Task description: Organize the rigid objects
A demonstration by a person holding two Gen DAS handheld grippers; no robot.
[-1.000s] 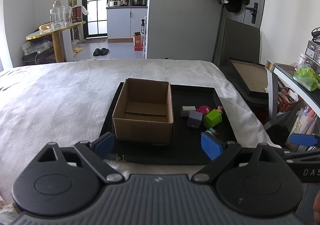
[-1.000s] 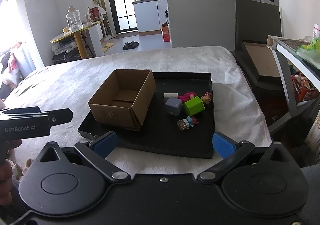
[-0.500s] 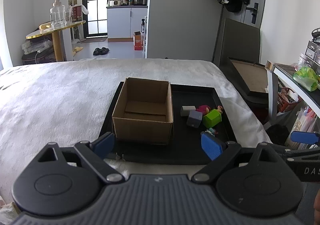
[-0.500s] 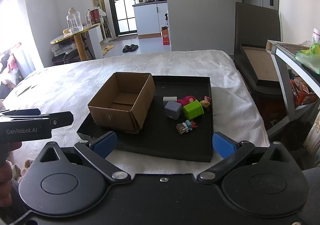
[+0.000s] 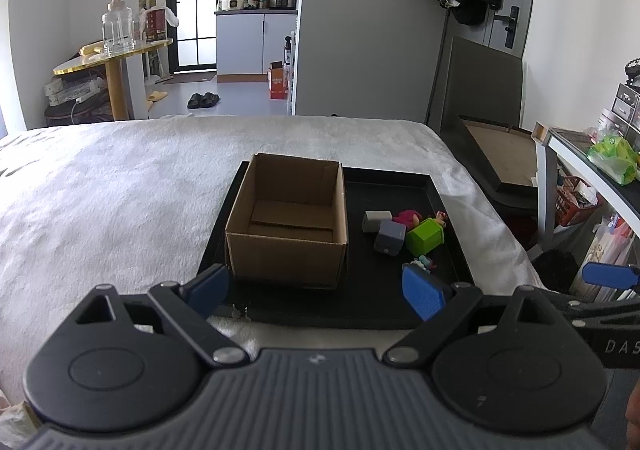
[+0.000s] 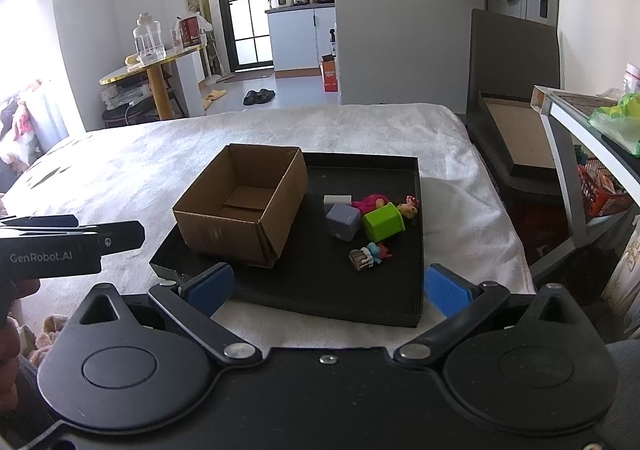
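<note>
While nothing is yet held, the white bed cover [image 6: 168, 169] fills most of both views, and on it, at mid-frame, lies a shallow black tray [image 6: 320, 290]. Its left half carries an open cardboard box [image 6: 240, 205], upright and seemingly bare inside, likely light and easy to nudge out of place. Right of the box, in the tray's right half, the toys cluster: a lime-green cube [image 6: 383, 223] tipped on an edge, a grey-blue cube [image 6: 343, 221] touching a paler grey block [image 6: 337, 199] behind it, a pink figure [image 6: 370, 203] and a small doll [image 6: 409, 207] pressed against the green cube, and nearer the camera, lying apart, a tiny figure beside a brown chest [image 6: 369, 256]. The cubes look like light, stiff plastic with flat faces, so pinching two opposite faces should hold; the figures are small and irregular and may slip, so a grip across the body seems safest. The right gripper [image 6: 326, 284] hovers before the tray's near edge, its blue pads spread wide and empty. The left gripper [image 5: 316, 288] sits low centre in its own view, likewise wide open and holding nothing.
</note>
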